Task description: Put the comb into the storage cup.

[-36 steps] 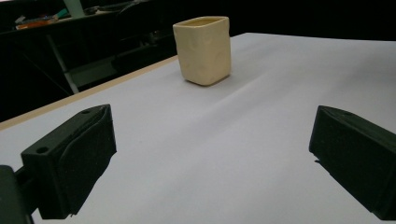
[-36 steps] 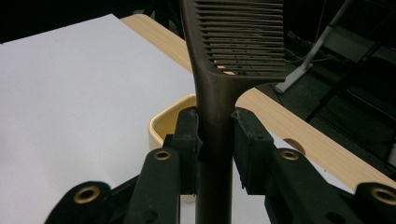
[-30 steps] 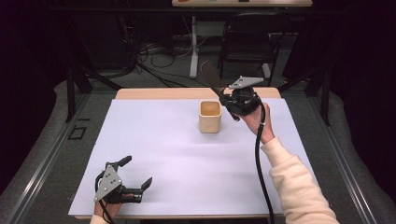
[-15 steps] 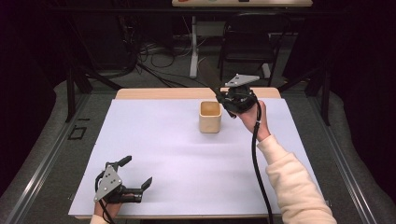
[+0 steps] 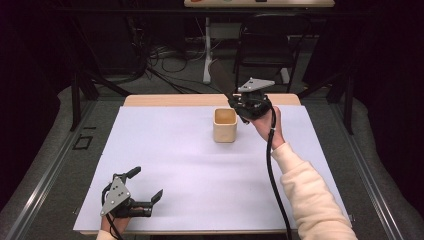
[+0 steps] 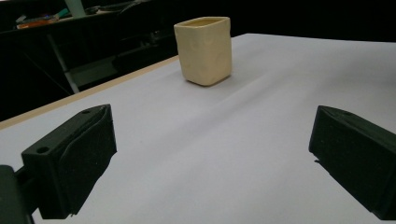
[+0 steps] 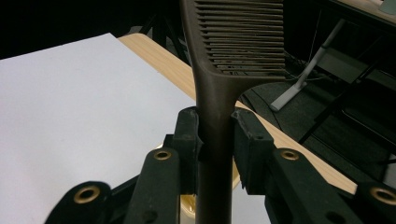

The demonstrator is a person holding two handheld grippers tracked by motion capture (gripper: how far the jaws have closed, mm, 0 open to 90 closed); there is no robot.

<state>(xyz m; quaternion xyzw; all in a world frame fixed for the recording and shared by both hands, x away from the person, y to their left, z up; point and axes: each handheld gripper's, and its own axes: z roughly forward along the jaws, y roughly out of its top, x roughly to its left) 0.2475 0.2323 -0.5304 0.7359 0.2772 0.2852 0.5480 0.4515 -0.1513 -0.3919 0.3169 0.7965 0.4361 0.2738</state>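
While tongs [image 7: 215, 135] grip comb [image 7: 233, 51], cup [image 5: 225, 125] beside

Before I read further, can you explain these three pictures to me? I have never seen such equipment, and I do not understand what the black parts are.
A person sits at a table covered in white and holds a hand tool with two black jaws in each hand. One picture looks down from above. The other two come from small cameras riding on the tools. A cream cup stands on the table. The right gripper is raised beside the cup, and its jaws clamp the handle of a dark comb. The left gripper rests near the front edge with its jaws open and nothing between them.
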